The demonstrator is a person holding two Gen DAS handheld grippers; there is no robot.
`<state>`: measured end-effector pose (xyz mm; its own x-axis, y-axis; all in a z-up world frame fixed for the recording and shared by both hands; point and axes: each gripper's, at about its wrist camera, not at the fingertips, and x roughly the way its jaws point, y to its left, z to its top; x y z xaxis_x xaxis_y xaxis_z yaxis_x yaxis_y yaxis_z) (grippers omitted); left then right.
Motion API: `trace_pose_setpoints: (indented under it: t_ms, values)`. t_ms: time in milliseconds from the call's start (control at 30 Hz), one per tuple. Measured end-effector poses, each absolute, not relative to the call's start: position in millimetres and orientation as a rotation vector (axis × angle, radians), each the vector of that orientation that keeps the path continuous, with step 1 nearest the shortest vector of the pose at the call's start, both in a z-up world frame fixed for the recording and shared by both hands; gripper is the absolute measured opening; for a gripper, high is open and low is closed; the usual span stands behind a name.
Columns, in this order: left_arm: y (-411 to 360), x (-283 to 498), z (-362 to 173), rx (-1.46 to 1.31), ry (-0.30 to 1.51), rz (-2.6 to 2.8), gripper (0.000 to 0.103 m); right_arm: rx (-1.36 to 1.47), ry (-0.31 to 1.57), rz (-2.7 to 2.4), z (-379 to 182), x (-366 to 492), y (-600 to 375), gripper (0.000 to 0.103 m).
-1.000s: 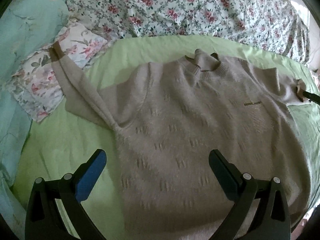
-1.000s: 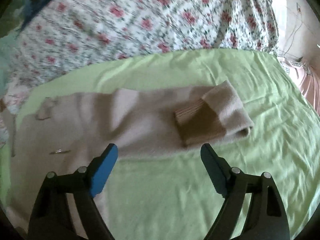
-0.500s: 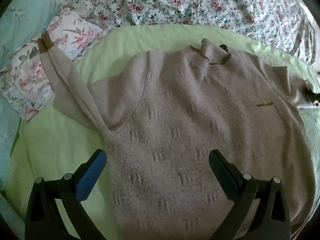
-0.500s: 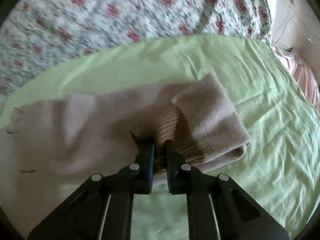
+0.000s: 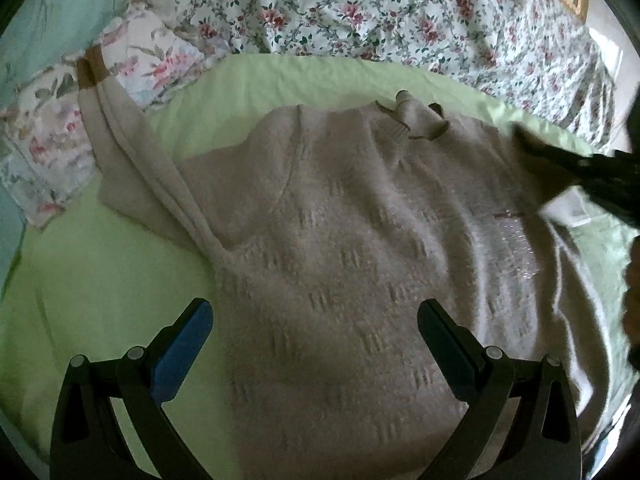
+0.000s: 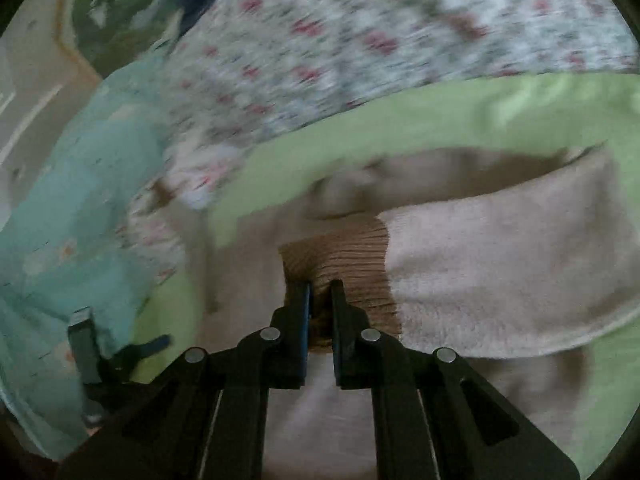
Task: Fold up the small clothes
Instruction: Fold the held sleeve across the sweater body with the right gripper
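Left wrist view. Beige sweater [image 5: 360, 248] spread face up on the green sheet [image 5: 100, 292] of the bed, collar [image 5: 416, 124] at the far side, hem nearest the camera. Left gripper [image 5: 316, 332] spread wide, holding nothing, hanging just above the lower body of the sweater. Left sleeve [image 5: 132, 148] stretched out far and left, its brown cuff [image 5: 92, 68] lying on the flowered pillow [image 5: 48, 148]. At the right edge, a dark blurred shape [image 5: 592, 180], probably the other tool, now reaching in over the right shoulder of the sweater. Half a second ago only a small dark tip showed there, at the end of the sleeve. Flowered quilt [image 5: 400, 20] heaped beyond the sheet.

Right wrist view, heavily blurred by motion. Right gripper [image 6: 320, 304] pressed together, pinching the ribbed brown cuff [image 6: 340, 264] of the right sleeve [image 6: 500, 272]. A second ago wide apart above the cuff; half a second ago already closed on it, sleeve lying out to the right on the sheet. Now swung leftward, sleeve trailing to the right across the sweater body, teal blanket [image 6: 80, 220] and the other tool [image 6: 92, 344] visible at far left.

Judging from this: right sleeve being carried inward across the chest, first fold of the task under way. Left sleeve not yet folded; body folds not yet begun.
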<state>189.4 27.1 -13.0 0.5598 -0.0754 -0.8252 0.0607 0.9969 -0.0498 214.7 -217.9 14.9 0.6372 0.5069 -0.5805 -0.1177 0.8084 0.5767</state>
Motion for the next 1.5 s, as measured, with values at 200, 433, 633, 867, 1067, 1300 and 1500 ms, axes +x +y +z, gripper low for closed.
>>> trace_pose_setpoints:
  t_ms: [200, 433, 633, 867, 1067, 1300, 1500]
  values:
    - [40, 192, -20, -0.073, 0.986, -0.139, 0.102, 0.537, 0.904, 0.487, -17, 248, -135, 0.011]
    - [38, 213, -32, -0.164, 1.010, -0.227, 0.102, 0.579, 1.004, 0.513, -55, 267, -111, 0.024]
    - [22, 251, -58, -0.217, 1.087, -0.284, 0.102, 0.571, 0.913, 0.452, -34, 239, -150, 0.043]
    - [9, 280, -71, -0.252, 1.074, -0.296, 0.089, 0.607, 0.834, 0.234, -25, 186, -242, 0.043]
    - [3, 279, -59, -0.245, 1.041, -0.331, 0.008, 0.662, 0.785, 0.056, -24, 148, -313, 0.043]
    - [30, 260, -41, -0.222, 0.957, -0.283, 0.008, 0.614, 0.764, -0.096, -24, 151, -369, 0.044]
    - [29, 258, -58, -0.219, 1.008, -0.275, 0.009, 0.551, 0.867, -0.137, -51, 205, -380, 0.059]
